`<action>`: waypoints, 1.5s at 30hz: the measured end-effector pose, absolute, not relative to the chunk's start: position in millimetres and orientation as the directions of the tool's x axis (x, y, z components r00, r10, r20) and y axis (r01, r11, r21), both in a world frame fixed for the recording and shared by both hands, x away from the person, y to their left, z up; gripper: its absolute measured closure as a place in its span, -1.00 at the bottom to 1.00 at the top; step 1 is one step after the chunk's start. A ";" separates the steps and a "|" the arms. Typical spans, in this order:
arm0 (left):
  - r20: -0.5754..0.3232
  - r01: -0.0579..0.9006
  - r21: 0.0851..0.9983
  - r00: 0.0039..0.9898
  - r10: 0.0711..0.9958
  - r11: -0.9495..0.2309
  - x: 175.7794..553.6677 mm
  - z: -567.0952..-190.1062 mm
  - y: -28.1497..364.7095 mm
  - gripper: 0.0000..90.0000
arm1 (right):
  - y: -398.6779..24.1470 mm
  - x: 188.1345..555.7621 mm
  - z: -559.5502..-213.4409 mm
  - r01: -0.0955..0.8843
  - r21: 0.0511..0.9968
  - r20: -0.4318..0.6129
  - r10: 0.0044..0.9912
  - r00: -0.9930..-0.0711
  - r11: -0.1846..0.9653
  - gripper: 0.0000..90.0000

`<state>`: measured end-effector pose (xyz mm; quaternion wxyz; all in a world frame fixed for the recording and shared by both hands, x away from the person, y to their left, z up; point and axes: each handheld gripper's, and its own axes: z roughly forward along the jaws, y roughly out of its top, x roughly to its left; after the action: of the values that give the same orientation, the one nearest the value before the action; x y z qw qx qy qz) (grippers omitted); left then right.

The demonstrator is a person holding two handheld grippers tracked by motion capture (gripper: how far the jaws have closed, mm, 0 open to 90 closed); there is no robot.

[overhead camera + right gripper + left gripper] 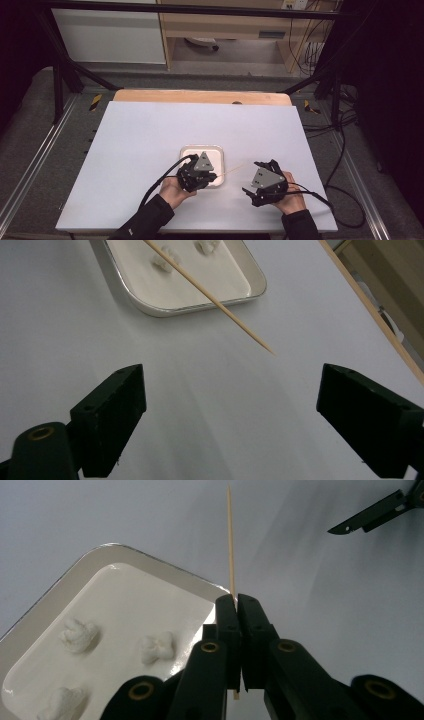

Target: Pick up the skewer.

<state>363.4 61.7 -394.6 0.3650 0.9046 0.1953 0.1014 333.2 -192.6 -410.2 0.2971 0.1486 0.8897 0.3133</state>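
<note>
A thin wooden skewer (230, 540) sticks out level from my left gripper (236, 600), whose jaws are shut on its end. In the high view the skewer (231, 170) points right, from the left gripper (212, 176) at the tray's right edge toward my right gripper (250, 176). A shallow white tray (75, 567) holds a few soft white lumps (79, 634). In the right gripper view my right gripper (230, 415) stands wide open over bare table. The skewer's tip (267, 349) hangs ahead of its jaws, apart from them. The tray (150, 310) lies beyond.
A white sheet (150, 150) covers the table, with a wooden strip (200, 96) along the far edge. Black frame bars and cables surround the table. One jaw of the right gripper (370, 517) shows at the top right of the left gripper view.
</note>
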 end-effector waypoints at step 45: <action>0.085 0.167 0.645 0.954 0.288 -0.746 354.3 -389.4 5.9 0.97 | -186.4 322.6 -420.2 -0.217 0.359 -0.686 0.098 -0.721 0.908 0.33</action>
<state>354.3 5.9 -389.4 0.3347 0.9300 0.1223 0.0899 322.6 -186.4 -420.2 0.3720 -0.0329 0.9031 0.2122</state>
